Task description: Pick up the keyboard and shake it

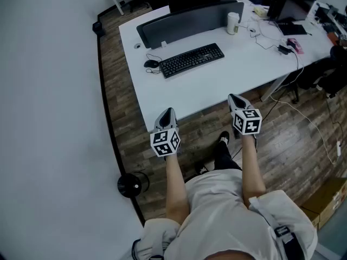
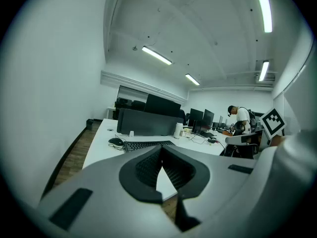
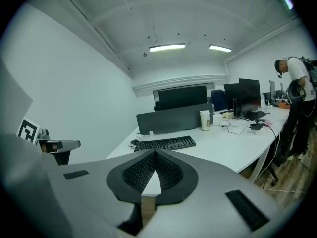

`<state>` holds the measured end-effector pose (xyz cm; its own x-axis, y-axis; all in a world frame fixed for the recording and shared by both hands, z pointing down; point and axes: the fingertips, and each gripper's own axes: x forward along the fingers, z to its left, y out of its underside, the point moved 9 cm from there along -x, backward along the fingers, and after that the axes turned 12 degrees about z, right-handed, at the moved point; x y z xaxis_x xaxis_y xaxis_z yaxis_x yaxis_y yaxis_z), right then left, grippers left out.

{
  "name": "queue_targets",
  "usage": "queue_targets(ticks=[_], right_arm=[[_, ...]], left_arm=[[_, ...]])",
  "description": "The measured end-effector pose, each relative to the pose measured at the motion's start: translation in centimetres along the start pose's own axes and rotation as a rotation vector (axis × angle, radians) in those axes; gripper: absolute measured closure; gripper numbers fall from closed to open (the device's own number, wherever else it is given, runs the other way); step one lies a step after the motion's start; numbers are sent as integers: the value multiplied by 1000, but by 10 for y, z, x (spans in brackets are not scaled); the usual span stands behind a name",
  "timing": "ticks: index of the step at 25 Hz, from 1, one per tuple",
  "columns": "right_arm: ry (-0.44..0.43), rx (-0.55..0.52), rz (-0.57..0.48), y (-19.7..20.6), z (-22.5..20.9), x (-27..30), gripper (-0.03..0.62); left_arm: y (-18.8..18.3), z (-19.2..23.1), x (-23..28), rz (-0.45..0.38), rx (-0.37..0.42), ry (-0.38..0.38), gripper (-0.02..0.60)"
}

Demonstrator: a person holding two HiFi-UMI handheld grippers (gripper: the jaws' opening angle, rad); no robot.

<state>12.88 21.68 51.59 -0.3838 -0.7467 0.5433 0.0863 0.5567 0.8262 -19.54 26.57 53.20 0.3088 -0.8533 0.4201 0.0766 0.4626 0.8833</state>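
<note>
On the white desk [image 1: 217, 85], towards its far side, the black keyboard [image 1: 192, 59] is laid flat and slightly askew, in front of the dark divider panel [image 1: 187, 20]. A mouse [image 1: 151, 64] is seen just beside its left end, with a thin cord curling next to it, and a pale cup [image 1: 233, 23] is stood near the divider, behind the keyboard's right end.

Several risks are judged from this layout. If the keyboard is wired, which cannot be told, the cord may be pulled taut when it is lifted and shaken, and the mouse may be dragged or knocked. The cup may be struck if the shaking is made too wide. A long, thin board gripped only at its edges may also be twisted or let slip, so a hold at both ends is likely called for.

The left gripper [image 1: 169, 111] and the right gripper [image 1: 233, 97] are held over the near edge of the desk, well apart from the keyboard. In each gripper view the ribbed pads are seen brought together at the tips, with nothing caught between them and nothing touched. Both claws must be opened before any grasp can be made.
</note>
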Motion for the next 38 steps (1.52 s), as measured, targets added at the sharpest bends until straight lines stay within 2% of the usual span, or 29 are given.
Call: queue_targets(ticks=[9, 14, 20, 31, 38], right_arm=[[-11, 11, -10, -7, 3, 11, 556], [-42, 49, -41, -14, -4, 16, 554], [-73, 63, -26, -21, -12, 36, 554], [-97, 49, -38, -75, -47, 91, 553], [-170, 69, -73, -128, -74, 145, 553]], left_arm=[[-11, 5, 11, -1, 6, -7, 566], [-17, 3, 21, 0, 23, -6, 566], [-29, 12, 39, -6, 12, -28, 566], [-62, 38, 92, 2, 13, -80, 566], [-86, 53, 130, 1, 27, -127, 566]])
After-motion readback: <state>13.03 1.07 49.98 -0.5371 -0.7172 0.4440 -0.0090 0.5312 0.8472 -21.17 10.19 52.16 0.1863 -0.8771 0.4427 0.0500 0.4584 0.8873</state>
